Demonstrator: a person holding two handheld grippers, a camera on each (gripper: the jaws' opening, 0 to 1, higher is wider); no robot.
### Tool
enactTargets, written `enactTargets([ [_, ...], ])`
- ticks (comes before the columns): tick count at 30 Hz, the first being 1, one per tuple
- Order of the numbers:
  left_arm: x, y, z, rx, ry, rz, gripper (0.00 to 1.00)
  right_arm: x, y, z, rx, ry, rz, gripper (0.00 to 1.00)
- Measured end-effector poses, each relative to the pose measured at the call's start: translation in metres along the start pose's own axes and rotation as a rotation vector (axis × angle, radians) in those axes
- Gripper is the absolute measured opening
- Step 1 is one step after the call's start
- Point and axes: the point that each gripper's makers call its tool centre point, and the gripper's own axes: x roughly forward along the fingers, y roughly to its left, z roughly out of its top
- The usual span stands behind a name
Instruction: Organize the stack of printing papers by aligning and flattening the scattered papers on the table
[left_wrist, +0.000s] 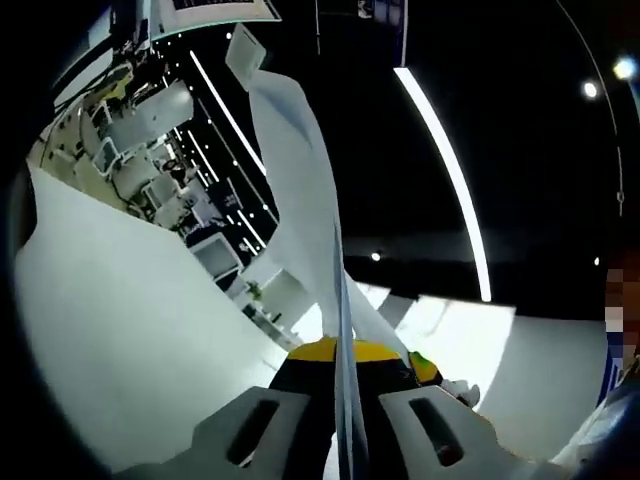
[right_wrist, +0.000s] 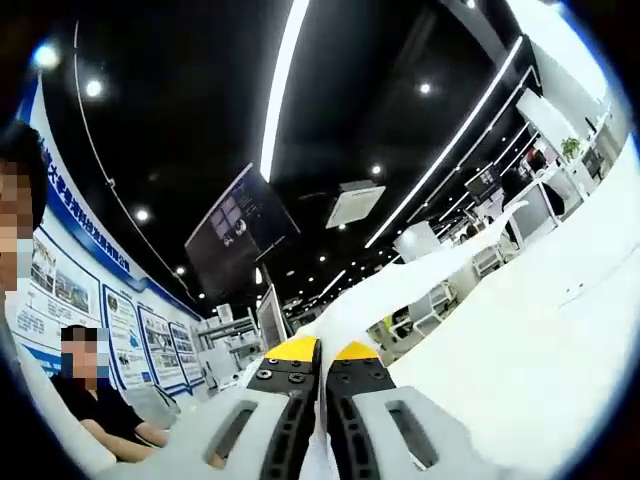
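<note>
White paper sheets (left_wrist: 300, 200) stood edge-on between clamped jaws of left gripper (left_wrist: 345, 365); right gripper (right_wrist: 322, 365) pinched them too; uneven pull could tear.

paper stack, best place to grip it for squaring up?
By its edges, one gripper per side. The left gripper is shut on the paper edge-on, sheets rising between its jaws; the right gripper clamps another edge the same way. Thin sheets flop, so grip at the margin, coming straight in from the edge.
</note>
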Motion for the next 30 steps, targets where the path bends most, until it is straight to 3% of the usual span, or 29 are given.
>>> enactTargets([
  [15, 0.001, 0.003, 0.002, -0.037, -0.002, 0.002, 0.07, -0.013, 0.003, -0.018, 0.016, 0.043, 0.0, 0.0],
  [30, 0.0, 0.002, 0.003, -0.078, -0.011, -0.006, 0.09, -0.007, 0.009, -0.038, 0.023, 0.089, 0.018, 0.0],
])
